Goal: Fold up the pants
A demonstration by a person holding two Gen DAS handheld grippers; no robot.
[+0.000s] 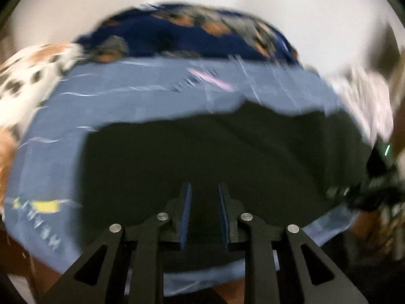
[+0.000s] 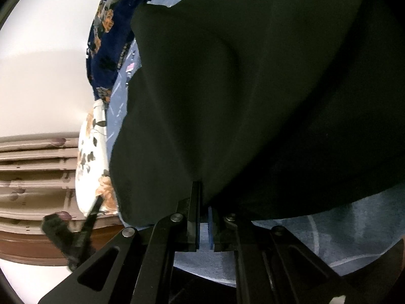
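The dark green-black fabric pants (image 1: 227,157) lie smooth on a blue patterned bedsheet (image 1: 126,96). The left gripper (image 1: 204,190) hovers above them, jaws narrowly apart and empty. The right gripper (image 2: 202,185) pinches their lifted near edge.

pants (image 1: 215,157): matt dark cloth | bedsheet (image 1: 141,93): blue printed cloth | left tool (image 1: 203,197): matt black plastic, ribbed pads

Your left wrist view looks forward and down along its fingers over the dark pants (image 1: 215,152) on the blue sheet (image 1: 126,93) — blurred. Your right wrist view sits much nearer, tilted sideways. Both share pants, sheet and navy floral pillow (image 1: 177,35).
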